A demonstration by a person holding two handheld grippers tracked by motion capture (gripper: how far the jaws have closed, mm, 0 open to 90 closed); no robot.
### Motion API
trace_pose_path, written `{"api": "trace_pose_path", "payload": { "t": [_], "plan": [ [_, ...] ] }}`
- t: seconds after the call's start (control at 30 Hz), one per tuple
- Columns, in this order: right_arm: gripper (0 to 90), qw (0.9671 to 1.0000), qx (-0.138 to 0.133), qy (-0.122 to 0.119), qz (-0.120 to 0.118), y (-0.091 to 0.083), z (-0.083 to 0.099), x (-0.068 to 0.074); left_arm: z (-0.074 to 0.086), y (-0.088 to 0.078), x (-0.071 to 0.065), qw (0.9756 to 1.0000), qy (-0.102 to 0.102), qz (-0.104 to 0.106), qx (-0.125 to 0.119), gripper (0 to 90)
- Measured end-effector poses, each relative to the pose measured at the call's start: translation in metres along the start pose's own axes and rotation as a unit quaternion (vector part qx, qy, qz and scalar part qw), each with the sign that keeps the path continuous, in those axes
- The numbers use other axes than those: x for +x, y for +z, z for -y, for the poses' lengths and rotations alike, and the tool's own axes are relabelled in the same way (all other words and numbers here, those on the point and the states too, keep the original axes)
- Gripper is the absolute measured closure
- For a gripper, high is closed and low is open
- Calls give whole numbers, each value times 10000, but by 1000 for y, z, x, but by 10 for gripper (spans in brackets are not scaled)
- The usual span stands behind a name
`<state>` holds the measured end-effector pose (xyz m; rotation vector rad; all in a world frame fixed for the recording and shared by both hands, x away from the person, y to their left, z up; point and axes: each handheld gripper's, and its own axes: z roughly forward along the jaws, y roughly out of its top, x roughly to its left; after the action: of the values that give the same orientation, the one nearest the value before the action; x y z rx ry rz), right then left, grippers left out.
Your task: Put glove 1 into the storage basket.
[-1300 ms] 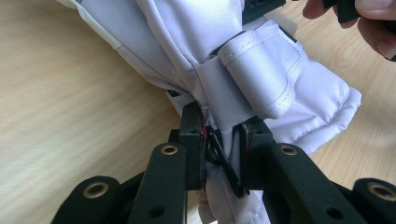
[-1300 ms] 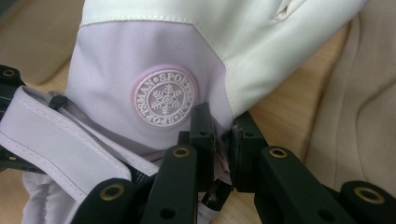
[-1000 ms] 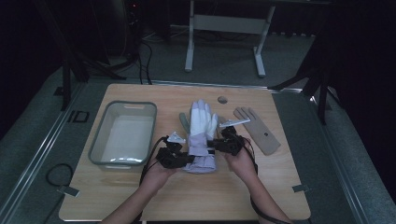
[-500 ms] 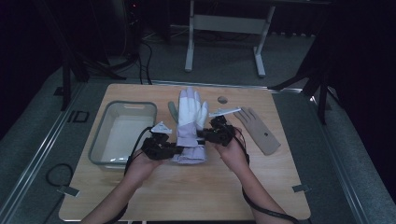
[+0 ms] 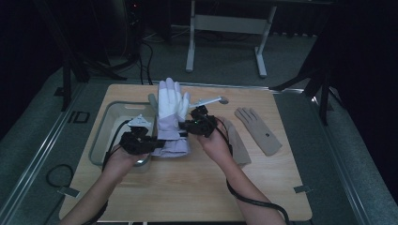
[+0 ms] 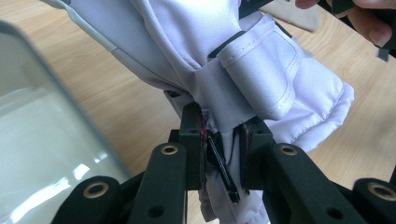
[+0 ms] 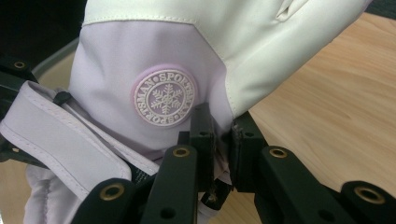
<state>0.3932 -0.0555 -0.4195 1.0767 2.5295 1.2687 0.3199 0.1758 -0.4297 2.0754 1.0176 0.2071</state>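
Hanging between both tongs, the padded white and lilac ski glove (image 5: 170, 117) is held above the wooden table (image 5: 197, 187), fingers pointing away from the person, cuff nearest. The left tongs (image 6: 224, 140) pinch the cuff fabric on one side – the right tongs (image 7: 219, 135) are clamped on the lilac edge just beside a round snowflake badge (image 7: 164, 98). A clear plastic tub (image 5: 105, 136) sits just left of the glove; a flat beige knit glove (image 5: 258, 130) lies well to its right
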Motion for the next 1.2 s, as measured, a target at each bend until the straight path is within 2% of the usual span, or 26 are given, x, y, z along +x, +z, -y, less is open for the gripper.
{"api": "trace_pose_path", "payload": {
  "t": [0.33, 0.6, 0.73, 0.9, 1.1, 1.2],
  "plan": [
    [818, 9997, -32, -147, -195, 28, -25, 30, 13, -38, 26, 9997, -109, -216, 45, 759],
    [818, 9989, -47, -168, -427, 54, -43, 56, 24, -70, 50, 9990, -183, -375, 168, 758],
    [818, 9984, -69, -155, -534, 70, -51, 68, 31, -79, 61, 9984, -237, -479, 201, 758],
    [818, 9983, 76, -159, -547, 92, -52, 73, 46, -74, 75, 9978, -416, -455, 264, 758],
    [818, 9982, 390, -103, -448, 119, -42, 69, 64, -54, 91, 9966, -646, -344, 387, 757],
    [818, 9973, 535, 24, -500, 130, -33, 66, 71, -47, 94, 9958, -704, -303, 505, 756]
  ]
}}
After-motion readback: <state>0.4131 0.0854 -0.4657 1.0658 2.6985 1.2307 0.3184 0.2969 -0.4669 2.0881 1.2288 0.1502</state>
